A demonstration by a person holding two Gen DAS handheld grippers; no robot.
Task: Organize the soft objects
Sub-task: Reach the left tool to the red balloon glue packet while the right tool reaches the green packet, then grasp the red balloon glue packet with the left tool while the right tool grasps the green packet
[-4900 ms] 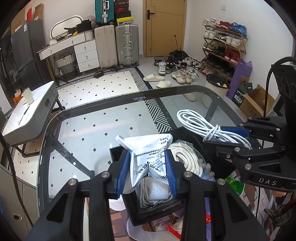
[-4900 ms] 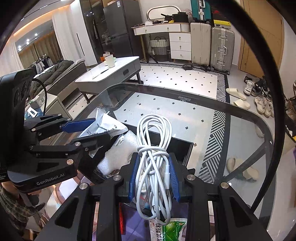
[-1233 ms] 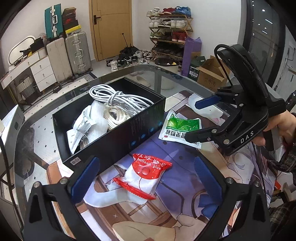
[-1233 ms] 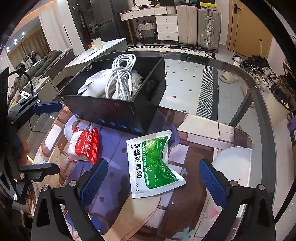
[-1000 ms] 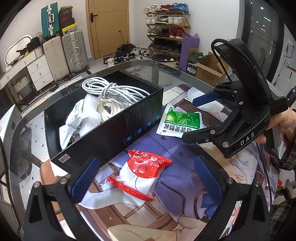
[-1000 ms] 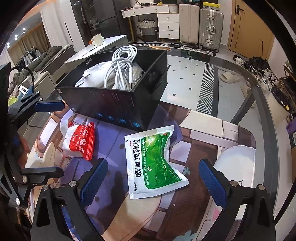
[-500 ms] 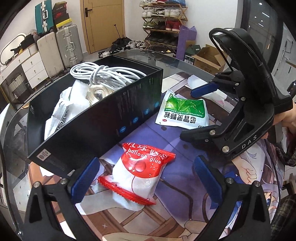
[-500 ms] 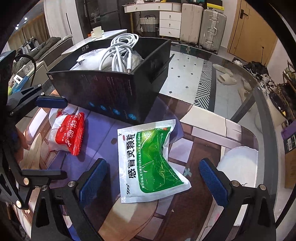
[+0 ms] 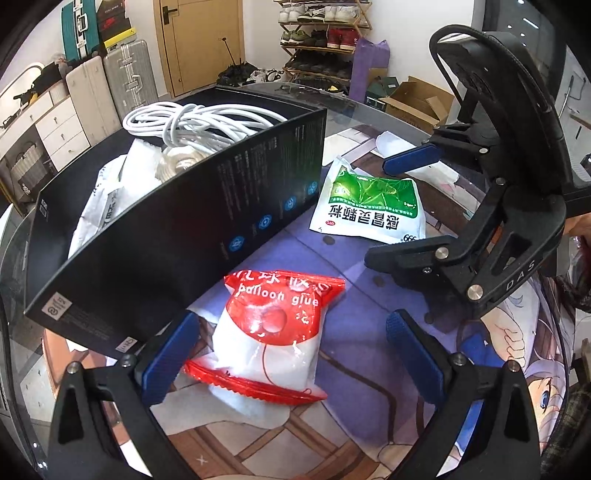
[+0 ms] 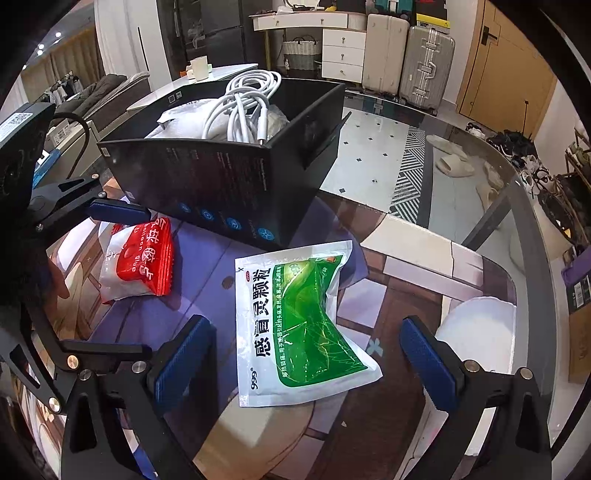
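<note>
A red and white balloon glue pouch (image 9: 271,332) (image 10: 142,254) lies on the printed mat in front of the black box (image 9: 177,229) (image 10: 229,184). My left gripper (image 9: 291,354) (image 10: 107,280) is open and straddles that pouch, low over the mat. A green and white medicine pouch (image 10: 299,325) (image 9: 369,206) lies to its right. My right gripper (image 10: 306,363) (image 9: 399,210) is open around the green pouch. Inside the box are a white cable coil (image 9: 195,123) (image 10: 247,103) and white packets (image 9: 110,188).
A printed mat (image 9: 354,280) covers the near part of the glass table (image 10: 461,177). A white round patch (image 10: 476,332) lies right of the green pouch. Beyond the table stand suitcases (image 10: 406,62), a shoe rack (image 9: 325,33) and a low white table (image 10: 199,81).
Both grippers have let go of the packet and the cable, which now lie in the box. In the last second both have come down and closer to the two pouches on the mat.
</note>
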